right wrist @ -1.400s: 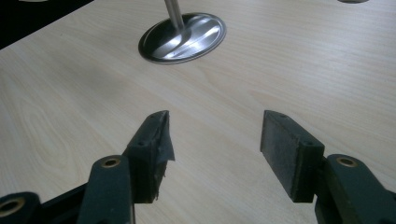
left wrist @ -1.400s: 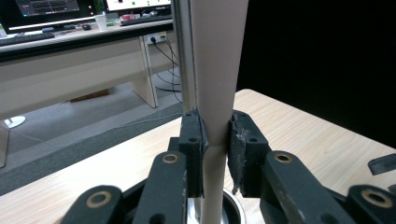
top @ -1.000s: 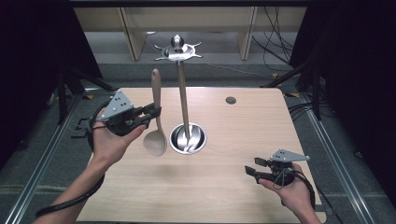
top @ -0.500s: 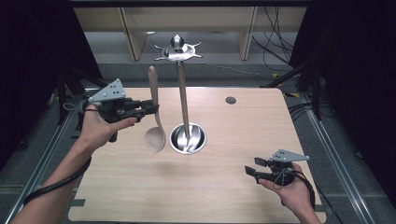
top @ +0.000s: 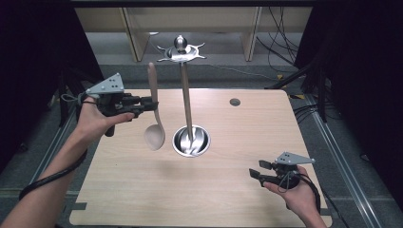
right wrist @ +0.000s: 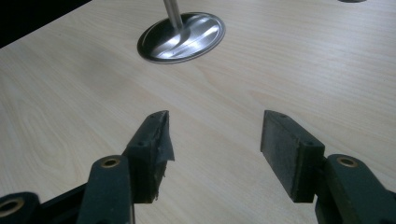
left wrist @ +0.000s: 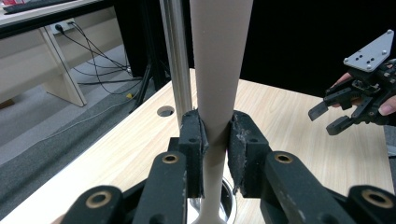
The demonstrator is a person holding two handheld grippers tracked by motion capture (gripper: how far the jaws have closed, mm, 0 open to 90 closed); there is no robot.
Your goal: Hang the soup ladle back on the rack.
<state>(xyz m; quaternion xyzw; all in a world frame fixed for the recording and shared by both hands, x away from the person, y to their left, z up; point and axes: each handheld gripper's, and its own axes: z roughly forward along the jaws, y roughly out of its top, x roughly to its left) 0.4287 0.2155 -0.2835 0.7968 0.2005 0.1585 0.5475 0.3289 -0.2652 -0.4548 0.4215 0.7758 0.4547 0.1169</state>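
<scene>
The left gripper (top: 151,104) has its jaws clamped on the handle of a beige spoon (top: 154,114), bowl hanging below them, beside the utensil stand (top: 186,102). Likely step: hanging it on the top hooks, which calls for lifting higher. The right gripper (top: 260,170) rests by the worktop (top: 228,190), jaws apart, empty.

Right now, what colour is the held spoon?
Pale beige; the spoon shows best in the high view.

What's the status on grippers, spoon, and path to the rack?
Left gripper shut on wooden spoon, upright. Right gripper open. Rack pole beside spoon.
</scene>
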